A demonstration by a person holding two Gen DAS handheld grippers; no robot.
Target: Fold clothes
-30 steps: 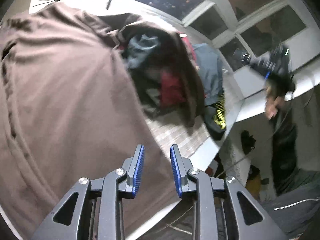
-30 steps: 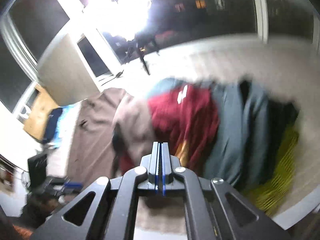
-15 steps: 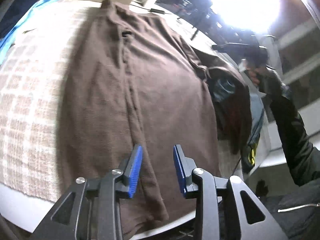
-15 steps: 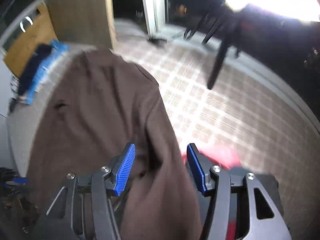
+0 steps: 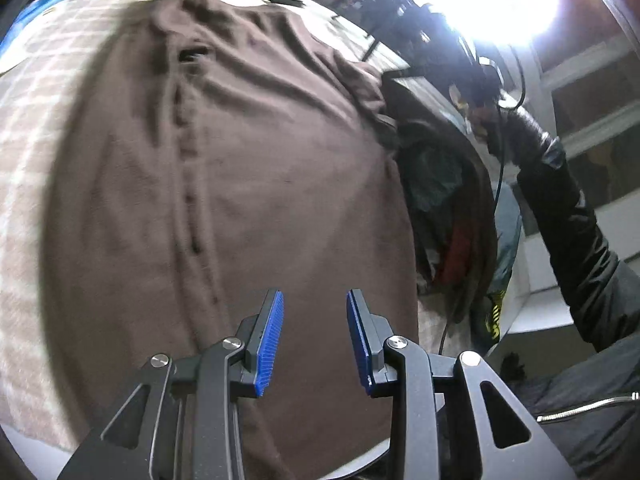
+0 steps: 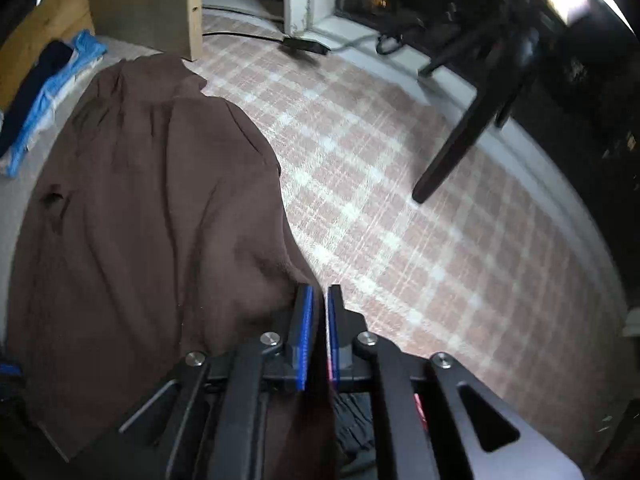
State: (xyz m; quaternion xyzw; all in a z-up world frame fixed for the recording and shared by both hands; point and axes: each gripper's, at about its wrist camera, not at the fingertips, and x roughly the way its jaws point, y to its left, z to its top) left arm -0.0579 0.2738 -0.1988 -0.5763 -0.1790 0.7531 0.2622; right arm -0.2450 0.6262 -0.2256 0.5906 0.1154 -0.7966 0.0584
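A brown button-up shirt (image 5: 280,180) lies spread on a checked cloth surface (image 6: 400,220). My left gripper (image 5: 315,296) hovers open over the shirt's lower part, with nothing between its blue pads. The right gripper (image 6: 319,292) points steeply down at the shirt's (image 6: 140,220) right edge. Its jaws are closing, with a fold of brown fabric pinched between the pads. In the left wrist view the person's dark sleeve (image 5: 568,216) reaches to that edge.
A heap of mixed clothes (image 5: 452,216), red, grey-blue and yellow, lies to the right of the shirt. Folded blue and navy clothes (image 6: 52,92) lie at the far left. A black tripod leg (image 6: 460,148) stands on the cloth, a wooden board (image 6: 148,4) behind.
The right gripper swung from above the clothes heap to the shirt's edge, opened wide, then closed on the fabric. The left gripper shifted along the shirt and opened slightly.
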